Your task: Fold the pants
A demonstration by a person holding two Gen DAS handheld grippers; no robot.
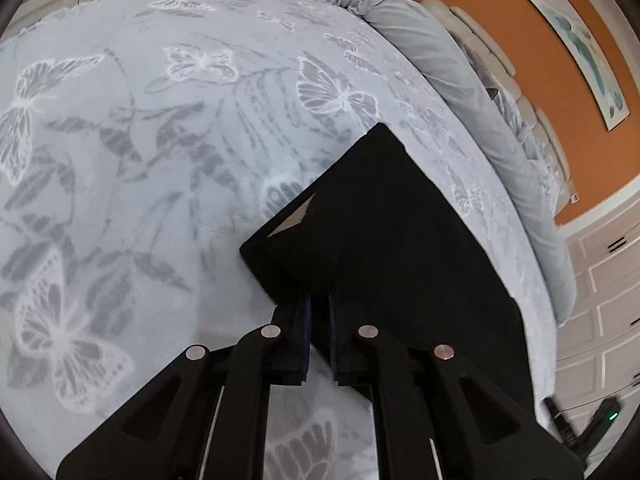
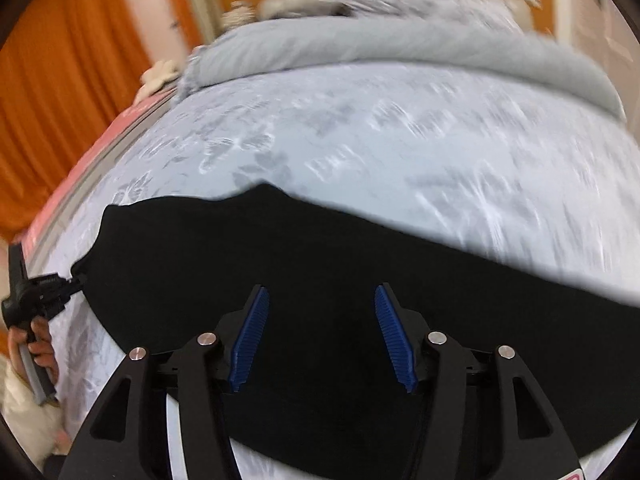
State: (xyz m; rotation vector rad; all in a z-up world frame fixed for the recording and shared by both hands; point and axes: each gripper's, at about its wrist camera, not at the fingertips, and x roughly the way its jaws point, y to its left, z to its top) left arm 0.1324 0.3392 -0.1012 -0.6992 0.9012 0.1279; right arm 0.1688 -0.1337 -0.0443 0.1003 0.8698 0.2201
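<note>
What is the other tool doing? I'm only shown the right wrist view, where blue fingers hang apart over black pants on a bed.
Observer: The left gripper has its fingers nearly together, pinching an edge of the pants.
Visitor: Is anything showing on the pants there?
Observer: Yes, a small pale patch peeks out near the corner, maybe a label or lining.
Visitor: And the bed cover, what is on it?
Observer: The blanket has white butterflies and grey leaves, sharp in that view, while yours is blurred.
Visitor: Anything on the wall?
Observer: A long framed picture hangs on the orange wall.
</note>
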